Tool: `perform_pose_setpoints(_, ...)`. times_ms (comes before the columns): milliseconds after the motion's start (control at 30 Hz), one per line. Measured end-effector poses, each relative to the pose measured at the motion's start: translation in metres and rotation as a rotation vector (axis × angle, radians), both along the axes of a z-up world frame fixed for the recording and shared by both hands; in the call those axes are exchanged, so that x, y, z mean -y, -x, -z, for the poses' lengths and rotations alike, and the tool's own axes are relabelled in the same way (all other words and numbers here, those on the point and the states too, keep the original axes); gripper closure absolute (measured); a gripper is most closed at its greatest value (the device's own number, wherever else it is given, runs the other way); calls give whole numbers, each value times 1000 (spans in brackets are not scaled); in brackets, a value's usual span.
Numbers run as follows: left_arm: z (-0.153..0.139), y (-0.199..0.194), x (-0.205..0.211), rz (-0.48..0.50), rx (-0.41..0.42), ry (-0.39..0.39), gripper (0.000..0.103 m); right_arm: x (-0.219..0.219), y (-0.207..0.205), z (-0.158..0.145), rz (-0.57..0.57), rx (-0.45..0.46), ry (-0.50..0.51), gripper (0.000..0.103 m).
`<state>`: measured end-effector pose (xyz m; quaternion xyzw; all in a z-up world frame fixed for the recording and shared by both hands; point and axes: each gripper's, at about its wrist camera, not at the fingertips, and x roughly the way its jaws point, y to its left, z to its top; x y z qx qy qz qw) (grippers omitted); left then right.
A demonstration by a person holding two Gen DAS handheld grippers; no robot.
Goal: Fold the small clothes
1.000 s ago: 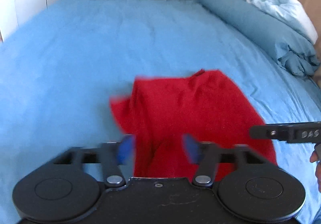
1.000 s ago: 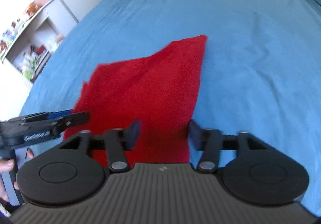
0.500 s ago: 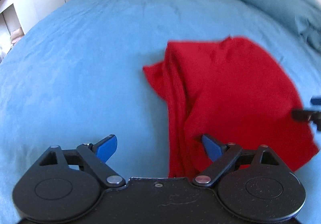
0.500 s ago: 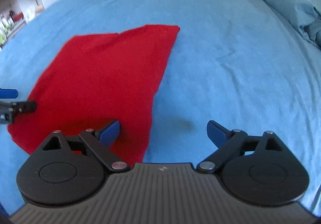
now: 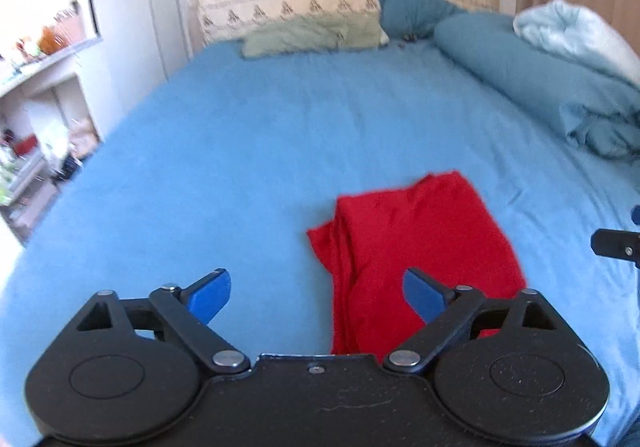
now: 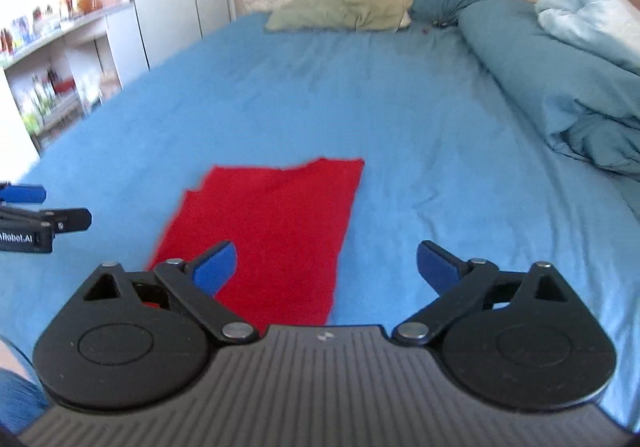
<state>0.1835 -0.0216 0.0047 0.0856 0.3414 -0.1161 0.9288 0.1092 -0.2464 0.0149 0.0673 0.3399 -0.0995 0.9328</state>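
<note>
A small red garment lies folded on the blue bed sheet, with bunched layers along its left edge. It also shows in the right wrist view as a flat oblong. My left gripper is open and empty, raised above the garment's near left part. My right gripper is open and empty, above the garment's near right edge. The left gripper's tips show at the far left of the right wrist view, and the right gripper's tip at the far right of the left wrist view.
A rolled teal duvet and a pale blue blanket lie along the bed's right side. A green pillow and a teal pillow sit at the headboard. Shelves with small items stand left of the bed.
Both grippers opened, let go of the red garment and rose back from it. The garment now lies folded on the sheet, and more of the room shows.
</note>
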Motion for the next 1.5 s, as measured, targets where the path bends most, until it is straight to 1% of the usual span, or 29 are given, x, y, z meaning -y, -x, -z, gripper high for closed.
perform_pose_setpoints(33,-10,11,-2,-13,19,-4,0,-4,10,-12,14,10,-12,0)
perform_pose_setpoints(67,-22,26,-5,-21,44,-2,0,-9,21,-22,30,17,-14,0)
perform_pose_setpoints(167,-39,58,-13,-52,78,12,0,-26,49,-46,71,9,12,0)
perform_pose_setpoints(267,-46,86,-22,-66,68,41,0,-42,78,-58,85,-19,21,0)
perform_pose_setpoints(333,-47,103,-28,-82,47,53,0,-52,99,-61,84,-40,8,0)
perform_pose_setpoints(433,-43,125,-34,-94,41,53,0,-65,124,-59,87,-70,-1,0)
perform_pose_setpoints(600,-27,152,-31,-79,10,13,0,-79,154,-45,126,-124,-23,0)
perform_pose_setpoints(767,-16,163,-25,-52,-11,9,0,-86,166,-25,145,-167,-26,0)
perform_pose_setpoints(867,-14,164,-20,-43,-7,2,0,-85,168,-19,147,-182,-33,0)
perform_pose_setpoints(1100,-12,167,-12,-13,-3,-4,0,-85,170,-21,152,-183,-11,0)
perform_pose_setpoints(1500,-13,169,-14,-10,15,-14,0,-82,169,-20,155,-185,-21,0)
